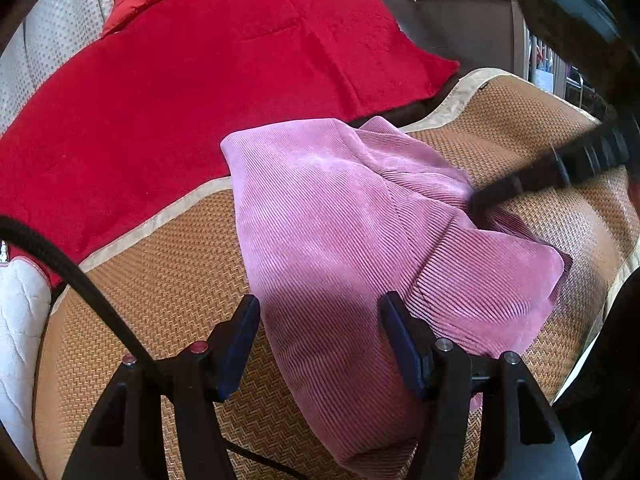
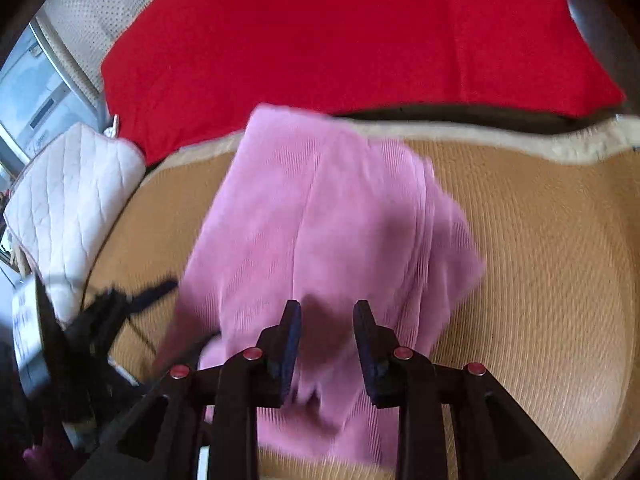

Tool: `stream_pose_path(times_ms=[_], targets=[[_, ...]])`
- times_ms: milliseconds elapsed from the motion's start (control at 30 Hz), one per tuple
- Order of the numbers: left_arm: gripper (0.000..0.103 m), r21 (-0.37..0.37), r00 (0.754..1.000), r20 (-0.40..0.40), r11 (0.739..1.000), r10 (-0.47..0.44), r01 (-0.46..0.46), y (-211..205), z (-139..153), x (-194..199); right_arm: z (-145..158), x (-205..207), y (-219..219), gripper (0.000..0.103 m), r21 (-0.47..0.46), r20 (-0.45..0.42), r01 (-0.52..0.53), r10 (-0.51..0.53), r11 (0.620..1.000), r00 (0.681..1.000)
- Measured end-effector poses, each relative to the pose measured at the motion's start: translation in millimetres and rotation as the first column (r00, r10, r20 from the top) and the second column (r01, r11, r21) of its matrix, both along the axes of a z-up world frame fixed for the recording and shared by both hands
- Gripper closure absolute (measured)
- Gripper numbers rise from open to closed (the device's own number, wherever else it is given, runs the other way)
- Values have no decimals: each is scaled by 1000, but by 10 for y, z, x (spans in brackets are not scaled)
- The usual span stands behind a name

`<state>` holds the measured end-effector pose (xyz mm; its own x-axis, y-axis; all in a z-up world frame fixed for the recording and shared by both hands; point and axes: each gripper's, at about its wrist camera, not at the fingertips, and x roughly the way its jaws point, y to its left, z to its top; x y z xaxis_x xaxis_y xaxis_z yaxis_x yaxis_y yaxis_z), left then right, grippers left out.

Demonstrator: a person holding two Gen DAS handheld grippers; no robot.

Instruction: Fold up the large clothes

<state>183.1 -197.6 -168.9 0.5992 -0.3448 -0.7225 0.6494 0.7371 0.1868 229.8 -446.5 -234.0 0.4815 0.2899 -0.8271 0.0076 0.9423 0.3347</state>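
Note:
A pink corduroy garment lies folded and bunched on a woven straw mat. My left gripper hovers over the garment's near-left part, open, with nothing pinched between its fingers. From the right, my right gripper reaches in blurred, its tip at a fold on the garment's right side. In the right wrist view the garment spreads below my right gripper. Its jaws stand a little apart, with cloth beneath them and none clamped. The picture is motion-blurred.
A red plush blanket covers the surface behind the mat. A white quilted cushion sits at the mat's left end. A black cable arcs over the mat by my left gripper. A dark sleeve fills the right edge.

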Motion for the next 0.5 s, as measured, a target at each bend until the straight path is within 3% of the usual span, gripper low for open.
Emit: stream_pose_path(times_ms=[133,200,333,433,500], targets=[[38,3,1000,0,1000,2,-2,-18,-16,3,-336,-107,118,72,-31,-54,-4,2,1000,999],[38,5,1000,4,1000,3,-3,-17,-25,23,-470,-88,166,71,-40,-19,-7,6,999,1000],[38,-1,1000,-11,1000,-7,7,6,52,60,-401,-105,165,71,-41,-24,-7,6,999,1000],[37,-10,999,37,1000,-14,15,81,235,61,-261,-166,111,71,-36,-35,-18,16,999,999],[30,-39,998,63,999,11,-8,179,353,87,-136,-229,38,71,-11,-5,-4,4,1000,1000]])
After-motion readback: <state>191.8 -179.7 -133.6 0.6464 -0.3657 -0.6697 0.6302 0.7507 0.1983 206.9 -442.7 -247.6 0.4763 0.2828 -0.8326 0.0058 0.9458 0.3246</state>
